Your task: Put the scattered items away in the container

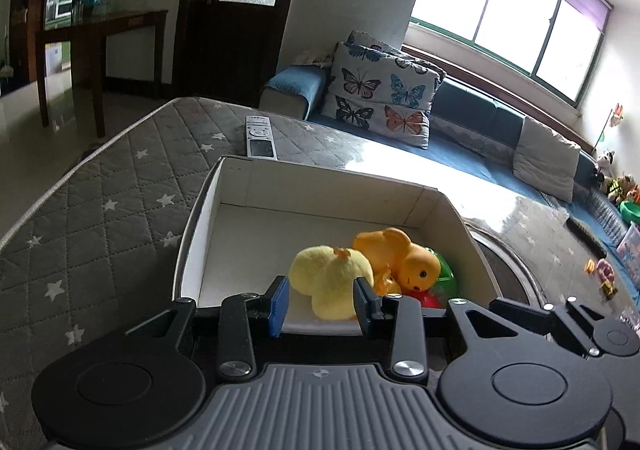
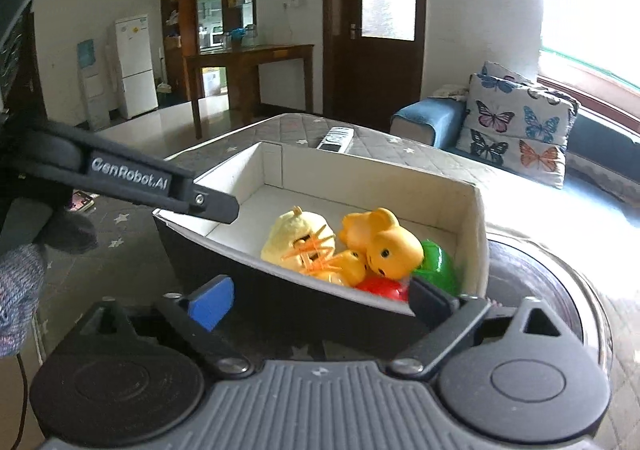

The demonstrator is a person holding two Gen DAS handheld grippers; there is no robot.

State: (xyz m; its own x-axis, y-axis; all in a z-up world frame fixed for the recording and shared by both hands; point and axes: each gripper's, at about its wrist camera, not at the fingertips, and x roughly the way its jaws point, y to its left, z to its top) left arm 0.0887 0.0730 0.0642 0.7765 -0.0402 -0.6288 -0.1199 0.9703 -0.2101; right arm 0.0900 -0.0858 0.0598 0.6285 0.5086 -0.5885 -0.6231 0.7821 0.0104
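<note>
1. The right gripper (image 2: 318, 306) stands wide apart and empty, hanging just short of the box's (image 2: 474, 218) near wall; its load looks delivered.
2. The left gripper (image 1: 322, 304) sits half closed over the near rim. The plush duck (image 1: 328, 278) appears between its pads, but whether they press on it I cannot tell.
3. Inside, the plush duck, the orange rubber toy (image 2: 394, 244) and the green ball (image 2: 436, 260) crowd the right-hand corner, touching one another, probably dropped from this side.
4. A remote (image 1: 260, 136) lies on the quilted cover (image 1: 104, 194) beyond the box, still outside.
</note>
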